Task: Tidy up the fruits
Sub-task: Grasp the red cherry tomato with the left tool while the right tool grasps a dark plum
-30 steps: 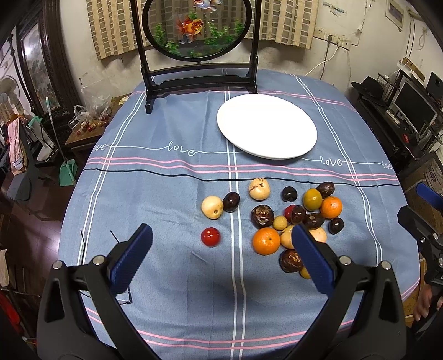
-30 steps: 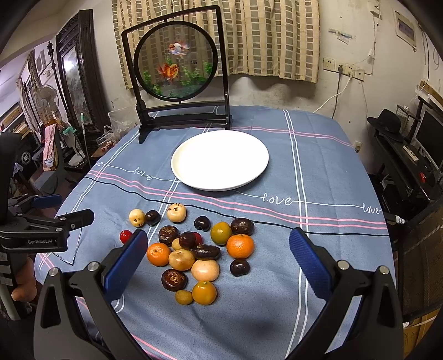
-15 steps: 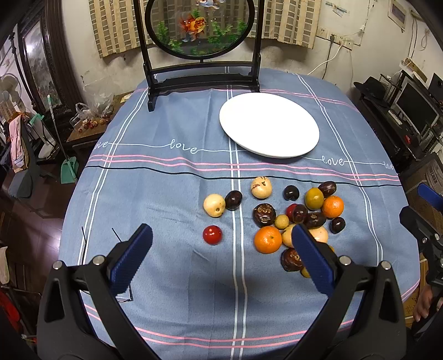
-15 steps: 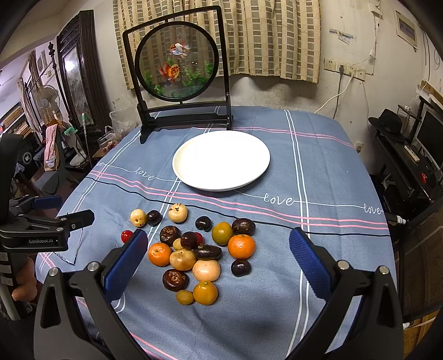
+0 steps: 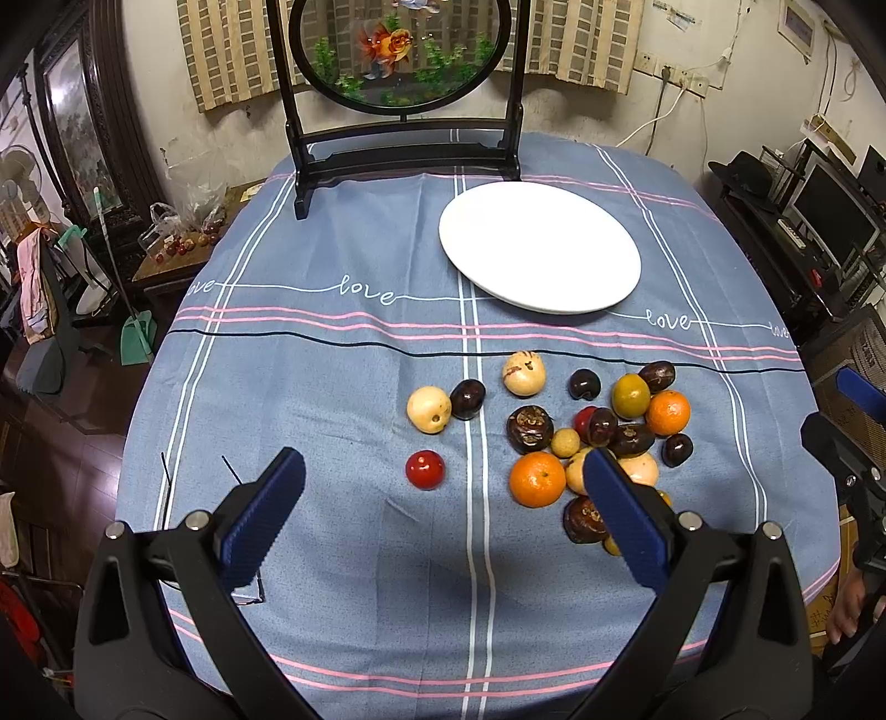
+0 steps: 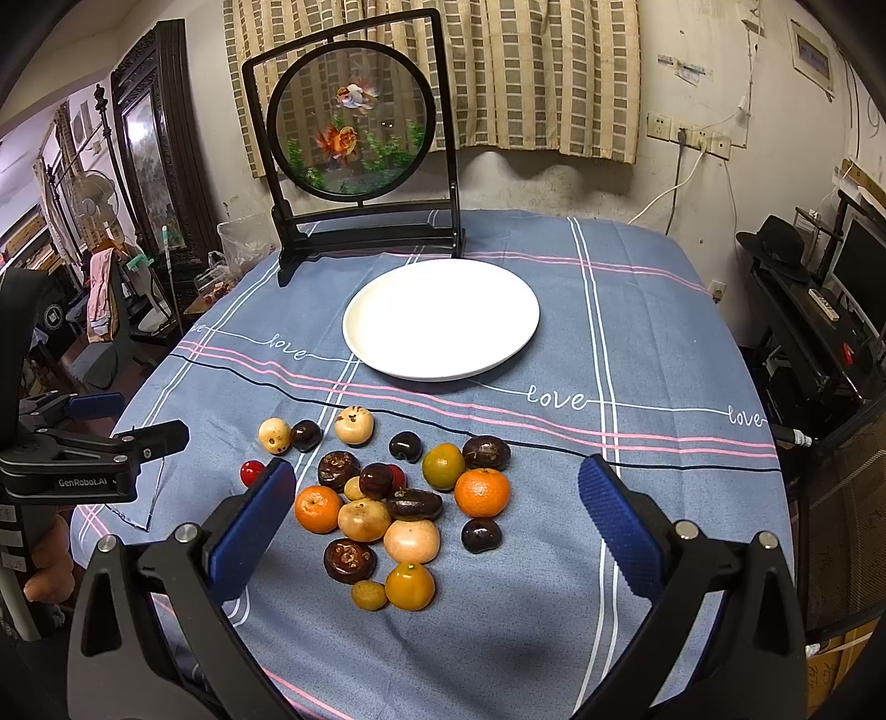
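Note:
Several small fruits lie in a loose cluster on the blue tablecloth: oranges (image 5: 536,479) (image 6: 482,492), dark plums (image 5: 467,399), pale round fruits (image 5: 429,409) (image 6: 354,425) and a red one (image 5: 425,469) (image 6: 251,472) apart on the left. An empty white plate (image 5: 540,246) (image 6: 441,318) sits behind them. My left gripper (image 5: 443,493) is open and empty, above the table's near side with the red fruit between its fingers' line. My right gripper (image 6: 437,498) is open and empty, hovering over the cluster. Each gripper shows at the edge of the other's view.
A black-framed round goldfish screen (image 5: 401,52) (image 6: 354,119) stands at the table's far edge behind the plate. Furniture and electronics (image 6: 814,310) stand to the right, clutter and a side table (image 5: 183,243) to the left.
Both grippers have drifted slightly forward toward the fruits, which look a little lower and closer in both views. Both stay open; no fruit has moved.

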The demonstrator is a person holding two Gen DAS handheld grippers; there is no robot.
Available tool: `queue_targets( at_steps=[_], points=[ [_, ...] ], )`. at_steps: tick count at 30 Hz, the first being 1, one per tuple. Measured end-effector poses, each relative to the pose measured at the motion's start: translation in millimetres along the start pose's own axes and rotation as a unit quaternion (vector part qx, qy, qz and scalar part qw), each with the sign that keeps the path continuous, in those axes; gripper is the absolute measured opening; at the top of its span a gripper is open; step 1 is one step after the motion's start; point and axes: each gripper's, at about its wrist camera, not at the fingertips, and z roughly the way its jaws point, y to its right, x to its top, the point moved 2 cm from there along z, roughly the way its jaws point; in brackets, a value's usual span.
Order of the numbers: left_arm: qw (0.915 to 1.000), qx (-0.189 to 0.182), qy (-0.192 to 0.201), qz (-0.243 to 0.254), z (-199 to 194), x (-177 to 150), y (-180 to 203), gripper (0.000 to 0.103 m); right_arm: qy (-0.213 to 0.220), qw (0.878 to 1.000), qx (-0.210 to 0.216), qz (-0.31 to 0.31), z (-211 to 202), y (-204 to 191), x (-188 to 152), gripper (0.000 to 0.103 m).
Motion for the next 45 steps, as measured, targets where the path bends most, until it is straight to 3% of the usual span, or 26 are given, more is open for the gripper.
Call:
queue_targets(
  at_steps=[6, 10, 16, 20, 24, 27, 31, 33, 40, 45],
  points=[
    [0.9999, -0.007, -0.013, -0.004, 12.5, 0.3, -4.8, 0.101, -0.009, 1.0, 0.002, 0.005, 4.9, 0.5, -1.4, 0.102],
    [0.999, -0.002, -0.035, -0.026, 46.0, -9.8, -29.7, 0.101, -0.023, 0.999, 0.001, 0.025, 12.0, 9.1, -4.4, 0.102],
    [0.9959, 0.03, -0.086, -0.004, 103.5, -39.9, -47.0, 0.101, -0.023, 0.999, 0.003, 0.048, 11.9, 22.4, -7.6, 0.102],
    [0.9957, 0.012, -0.09, -0.018, 121.7, -37.3, -49.5, 0.101, -0.038, 0.998, -0.009, 0.053, 14.4, 27.6, -13.7, 0.102],
    [0.9959, 0.014, -0.082, 0.034, 134.1, -32.0, -35.9, 0.098, -0.044, 0.996, -0.027, 0.068, 11.4, 40.9, -20.1, 0.102],
    [0.9949, -0.02, -0.089, 0.043, 139.6, -35.8, -29.3, 0.084, -0.043, 0.994, -0.041, 0.091, 7.3, 53.9, -25.4, 0.102],
    [0.9888, -0.108, -0.104, -0.005, 150.6, -38.3, -35.7, 0.039, -0.046, 0.992, -0.048, 0.11, 7.6, 62.7, -29.7, 0.102],
    [0.9854, -0.133, -0.103, -0.025, 152.4, -37.7, -39.7, 0.036, -0.05, 0.992, -0.05, 0.108, 9.5, 61.4, -30.3, 0.102],
    [0.9896, -0.111, -0.087, 0.028, 151.2, -38.2, -18.2, 0.031, -0.055, 0.991, -0.047, 0.111, 13.2, 61.8, -29.8, 0.102],
    [0.9905, -0.104, -0.088, 0.017, 153.6, -40.9, -24.1, 0.03, -0.065, 0.992, -0.019, 0.108, 24.1, 61.8, -28.6, 0.102]
  ],
)
